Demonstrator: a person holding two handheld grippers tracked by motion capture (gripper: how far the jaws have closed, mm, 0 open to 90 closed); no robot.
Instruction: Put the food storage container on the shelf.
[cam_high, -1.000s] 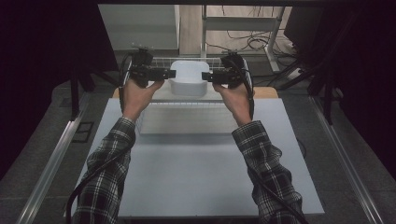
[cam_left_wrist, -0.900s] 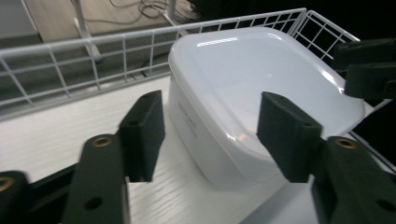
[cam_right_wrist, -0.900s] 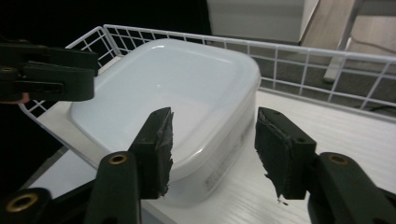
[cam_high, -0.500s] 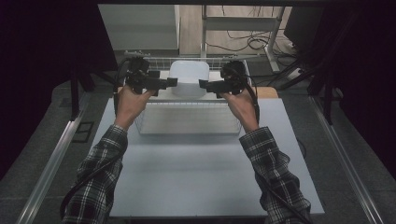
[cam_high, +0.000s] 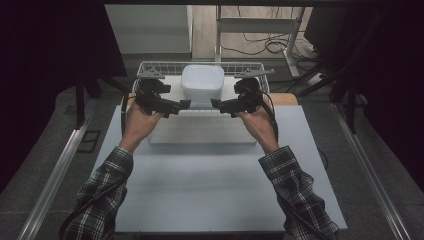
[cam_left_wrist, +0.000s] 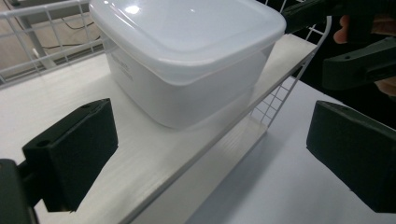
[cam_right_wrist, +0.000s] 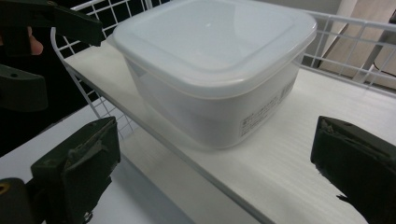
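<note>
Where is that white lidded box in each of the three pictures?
High view: the white lidded box sits top centre, inside the wire basket.
Left gripper view: upper middle, on the white board.
Right gripper view: upper centre.
Shared landmark: the basket's white wire rim beside the box.

The small label (cam_right_wrist: 261, 116) on the white container (cam_right_wrist: 215, 60) is too blurred to read.

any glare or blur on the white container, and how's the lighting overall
Left gripper view: small bright glints on the container's lid, the near black jaws soft and out of focus. Right gripper view: even light on the lid, no hard glare, label too blurred to read. High view: table dimly lit, surroundings almost black.
</note>
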